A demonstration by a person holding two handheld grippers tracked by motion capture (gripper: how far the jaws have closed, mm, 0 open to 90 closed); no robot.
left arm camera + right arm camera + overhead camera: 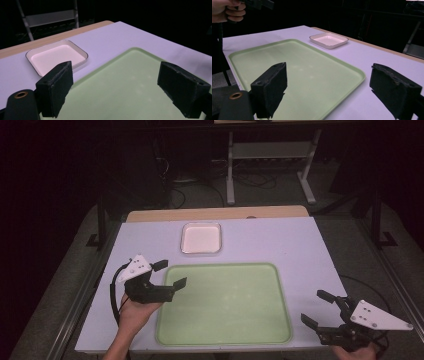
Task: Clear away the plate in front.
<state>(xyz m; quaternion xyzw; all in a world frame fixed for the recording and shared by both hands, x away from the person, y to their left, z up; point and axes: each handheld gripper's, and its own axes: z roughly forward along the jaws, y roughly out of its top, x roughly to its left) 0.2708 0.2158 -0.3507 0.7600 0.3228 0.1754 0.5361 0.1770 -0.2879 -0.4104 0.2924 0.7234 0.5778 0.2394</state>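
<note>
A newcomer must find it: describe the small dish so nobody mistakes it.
Start at the lavender table top. Beyond the far edge of the big pale green rectangular tray sits a small square white dish, empty. It is much smaller than the tray, white rather than green.

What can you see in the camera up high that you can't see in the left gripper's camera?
The high view alone takes in both grippers, the left gripper and the right gripper, both open, plus the left hand and the floor around the table. The left gripper view alone gives a close look between its own two black jaws. Both show the green tray, the small white dish and the table.
</note>
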